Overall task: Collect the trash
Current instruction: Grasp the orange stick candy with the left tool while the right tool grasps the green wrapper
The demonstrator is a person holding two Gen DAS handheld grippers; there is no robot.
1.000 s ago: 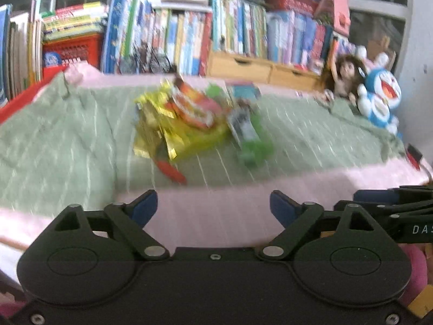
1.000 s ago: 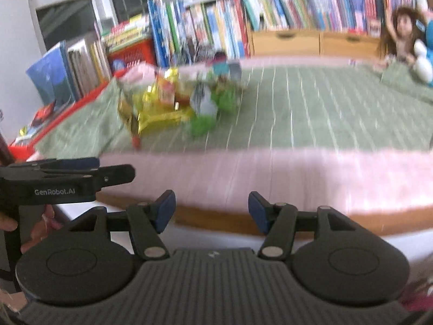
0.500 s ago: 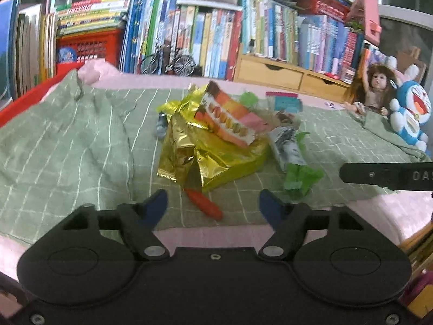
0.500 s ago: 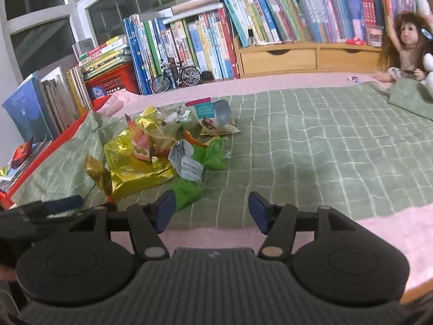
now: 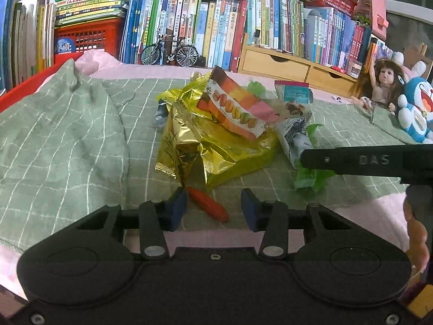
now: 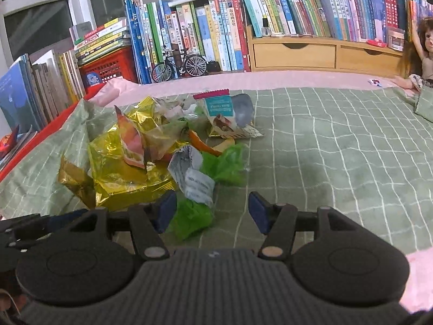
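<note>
A heap of trash lies on the green checked blanket (image 5: 67,140): a gold foil bag (image 5: 216,146), a macaron wrapper (image 5: 235,108), a teal packet (image 5: 293,94), a white printed wrapper (image 5: 295,138) and a green wrapper (image 5: 311,178). At its near edge lies a small red wrapper (image 5: 208,205). My left gripper (image 5: 213,209) has its jaws closing with the red wrapper between them; a gap still shows at both pads. My right gripper (image 6: 212,211) stands open over the green wrapper (image 6: 189,219), close to the gold foil bag (image 6: 121,173).
Rows of books (image 5: 216,27), a red crate (image 5: 89,38), a model bicycle (image 5: 170,51) and wooden drawers (image 5: 284,65) line the back. A doll (image 5: 384,81) and a blue plush (image 5: 416,108) sit far right. Pink sheet (image 5: 373,208) edges the blanket.
Both grippers have moved forward and down to the trash heap. The left jaws have narrowed around the red wrapper. The right jaws keep the same width.
</note>
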